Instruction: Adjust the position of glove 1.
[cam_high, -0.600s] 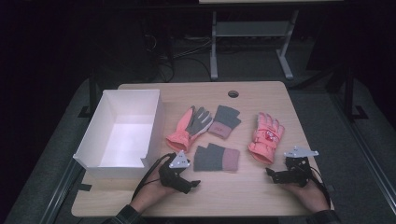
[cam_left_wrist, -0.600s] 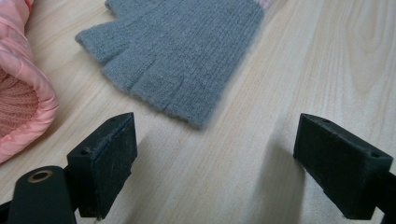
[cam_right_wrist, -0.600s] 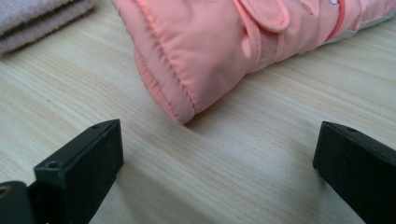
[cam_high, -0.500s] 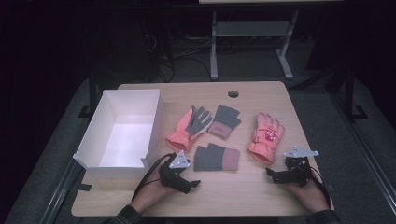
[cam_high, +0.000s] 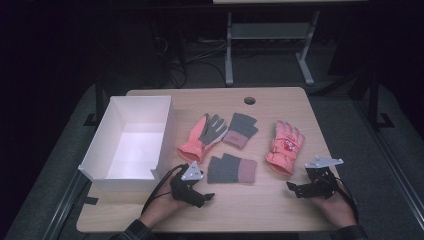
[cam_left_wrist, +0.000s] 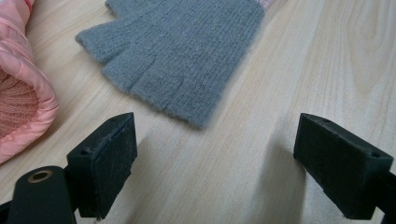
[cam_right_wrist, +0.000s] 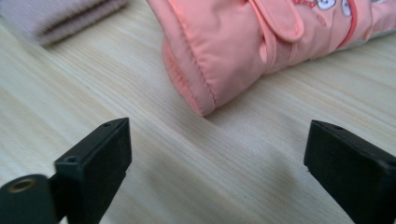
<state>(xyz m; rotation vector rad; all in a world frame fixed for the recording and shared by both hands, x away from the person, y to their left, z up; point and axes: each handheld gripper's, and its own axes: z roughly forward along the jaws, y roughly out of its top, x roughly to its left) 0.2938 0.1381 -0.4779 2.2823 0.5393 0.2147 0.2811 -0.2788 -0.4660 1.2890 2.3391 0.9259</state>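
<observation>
Two pink ski gloves and two grey knit fingerless gloves lie on the wooden table (cam_high: 280, 210). One pink glove (cam_high: 201, 136), palm up with grey padding, lies at centre left; the other (cam_high: 285, 146) (cam_right_wrist: 261, 42) lies to the right. One knit glove (cam_high: 240, 129) sits between them, the second (cam_high: 231, 169) (cam_left_wrist: 182, 56) nearer the front. My left gripper (cam_high: 206, 197) (cam_left_wrist: 224, 163) rests open on the table just short of the front knit glove. Near the right pink glove's cuff my right gripper (cam_high: 294, 188) (cam_right_wrist: 219, 172) is open, with bare wood between its jaws.
An open white box (cam_high: 131, 143) stands at the table's left side, close to the left hand. A round cable hole (cam_high: 249, 100) sits at the back of the tabletop. Dark floor and a metal stand (cam_high: 265, 35) lie beyond the table.
</observation>
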